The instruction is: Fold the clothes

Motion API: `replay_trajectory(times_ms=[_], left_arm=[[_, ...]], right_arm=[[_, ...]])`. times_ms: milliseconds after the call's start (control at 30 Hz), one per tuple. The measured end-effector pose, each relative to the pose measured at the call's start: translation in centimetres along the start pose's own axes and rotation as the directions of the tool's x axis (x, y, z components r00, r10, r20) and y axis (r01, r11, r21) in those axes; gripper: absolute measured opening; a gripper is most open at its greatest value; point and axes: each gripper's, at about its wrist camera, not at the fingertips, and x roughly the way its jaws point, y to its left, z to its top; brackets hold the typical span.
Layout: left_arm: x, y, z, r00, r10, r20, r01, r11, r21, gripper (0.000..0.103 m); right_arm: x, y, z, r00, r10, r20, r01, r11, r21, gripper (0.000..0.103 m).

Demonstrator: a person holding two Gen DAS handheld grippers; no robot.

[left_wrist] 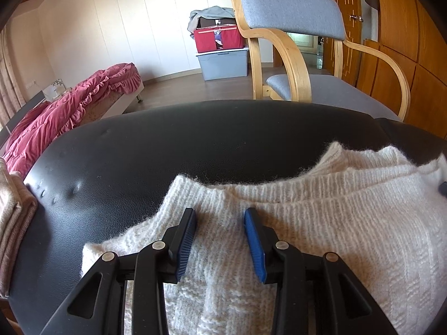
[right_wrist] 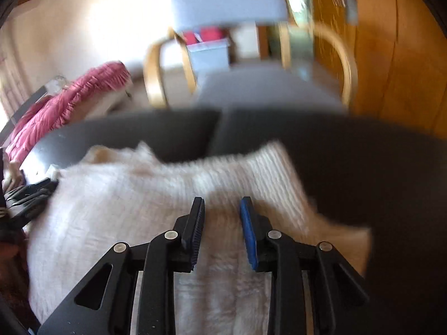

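In the left wrist view, the left gripper (left_wrist: 219,215) is above the white knitted sweater (left_wrist: 321,223), which lies on the black leather surface (left_wrist: 139,150). Its blue-padded fingers (left_wrist: 186,243) stand narrowly apart with only sweater showing between them. Behind the sweater is a grey chair (left_wrist: 290,11).

The right wrist view is blurred. The right gripper (right_wrist: 222,205) is over the sweater (right_wrist: 111,195), fingers (right_wrist: 248,234) narrowly apart and holding nothing. The left gripper (right_wrist: 33,195) shows at the sweater's left edge.

Two black hand-held grippers.
Left gripper (left_wrist: 219,216) and right gripper (right_wrist: 221,205): black linkage arms, round silver pivot pins, ribbed blue pads (left_wrist: 253,244).
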Motion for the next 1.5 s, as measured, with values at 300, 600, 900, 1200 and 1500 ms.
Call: replay_trajectory(times_ms=[300, 600, 900, 1200, 1500], left_arm=[[-7.2, -1.2, -1.6, 0.972, -0.221, 0.084, 0.226, 0.973, -0.053, 0.036], [-8.3, -9.3, -6.1, 0.960, -0.266, 0.089, 0.255, 0.960, 0.118, 0.037], [-8.8, -7.3, -6.3, 0.934, -0.341, 0.106, 0.338, 0.940, 0.047, 0.037], [-11.9, -7.7, -8.3, 0.893, -0.428, 0.137, 0.419, 0.903, 0.092, 0.036], [-10.2, -8.1, -8.3, 0.893, -0.442, 0.086, 0.437, 0.897, 0.070, 0.037]], right_arm=[[-0.4, -1.4, -0.1, 0.996, 0.088, 0.026, -0.089, 0.994, 0.062, 0.035], [-0.8, -1.8, -0.1, 0.990, 0.137, 0.032, -0.139, 0.986, 0.087, 0.041], [-4.5, -1.8, -0.8, 0.998, 0.045, 0.049, -0.047, 0.997, 0.053, 0.044], [-8.7, -5.5, -4.2, 0.989, -0.148, 0.019, 0.147, 0.988, 0.042, 0.053], [-8.7, -8.4, -6.3, 0.997, -0.056, -0.044, 0.062, 0.986, 0.157, 0.053]])
